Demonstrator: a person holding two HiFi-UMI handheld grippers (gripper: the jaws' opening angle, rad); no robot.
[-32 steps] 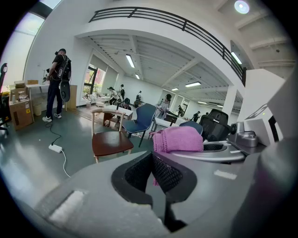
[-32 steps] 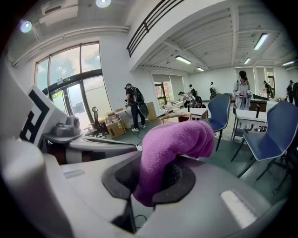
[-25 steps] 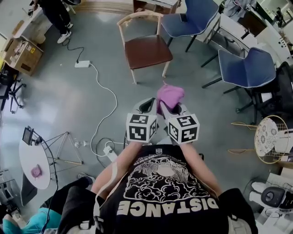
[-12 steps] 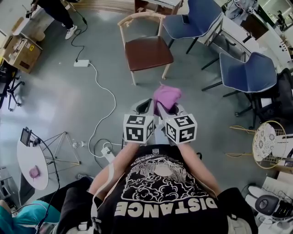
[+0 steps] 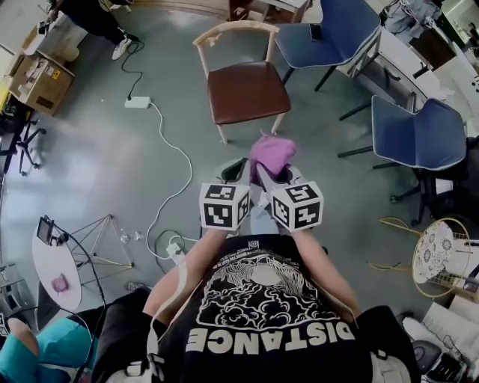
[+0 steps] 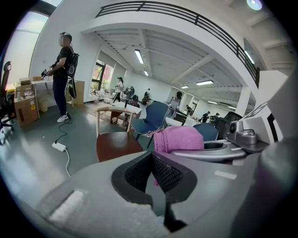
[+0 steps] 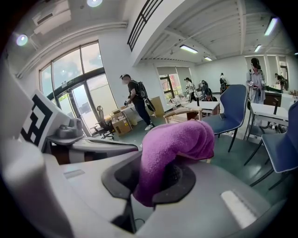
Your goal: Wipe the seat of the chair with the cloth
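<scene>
The chair point(image 5: 247, 91) has slid slightly lower in view (bystander point(image 5: 93, 16) nearly out).

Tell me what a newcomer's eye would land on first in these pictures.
The bright purple cloth stands out first, clamped in the right tool and bunched over its tip. Ahead on the grey floor stands the wooden chair, its brown seat not yet touched. The left tool, alongside the right, is shut on nothing.

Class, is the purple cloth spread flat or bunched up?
Bunched up: the cloth is a thick wad clamped in the right tool.
</scene>
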